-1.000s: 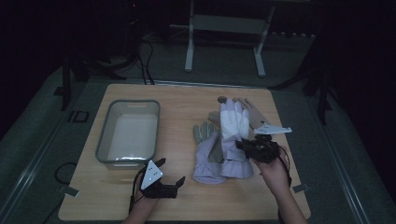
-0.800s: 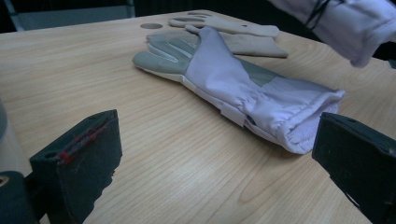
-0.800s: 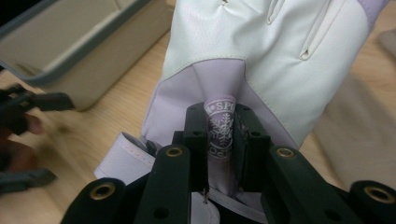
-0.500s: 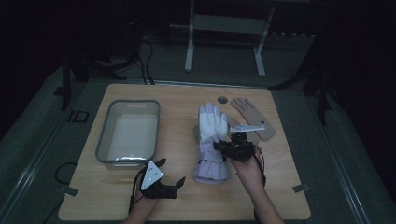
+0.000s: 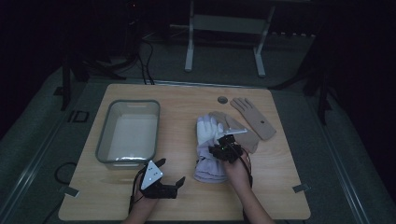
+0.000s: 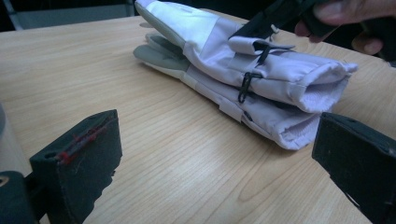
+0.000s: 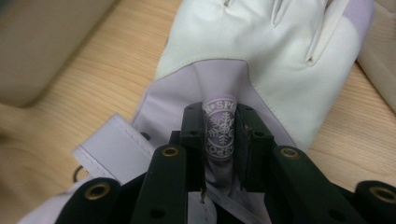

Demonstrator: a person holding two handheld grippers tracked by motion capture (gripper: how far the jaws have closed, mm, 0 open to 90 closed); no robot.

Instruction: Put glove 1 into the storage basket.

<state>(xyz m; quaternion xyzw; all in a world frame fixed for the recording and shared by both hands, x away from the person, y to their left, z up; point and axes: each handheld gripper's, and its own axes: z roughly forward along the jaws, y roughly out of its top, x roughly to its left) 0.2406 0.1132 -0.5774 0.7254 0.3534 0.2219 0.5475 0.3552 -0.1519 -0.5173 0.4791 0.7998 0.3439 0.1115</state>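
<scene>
Two lilac-and-white ski gloves lie stacked at the table's middle right, the upper glove [image 5: 205, 133] [image 6: 261, 56] [image 7: 243, 42] on top of the lower one [image 5: 208, 171] [image 6: 219, 93]. My right gripper [image 5: 225, 143] [image 7: 219, 135] pinches a raised fold of the upper glove's lilac back, where a snowflake badge shows. Its jaws have just been opening slightly, with the fold still between the pads. My left gripper [image 5: 171, 171] [image 6: 217, 163] rests open near the front edge, aimed at the gloves' cuffs, nothing between its jaws.
A clear plastic bin [image 5: 103, 135] stands at the left. Two tan gloves [image 5: 254, 116] lie behind and to the right of the lilac pair, one [image 5: 233, 125] touching it. A round hole [image 5: 222, 100] marks the wooden table [image 5: 182, 100] at the back.
My right gripper has moved left and down with the lilac glove, bringing it over the other lilac glove and uncovering the tan gloves. The left gripper has stayed put.
</scene>
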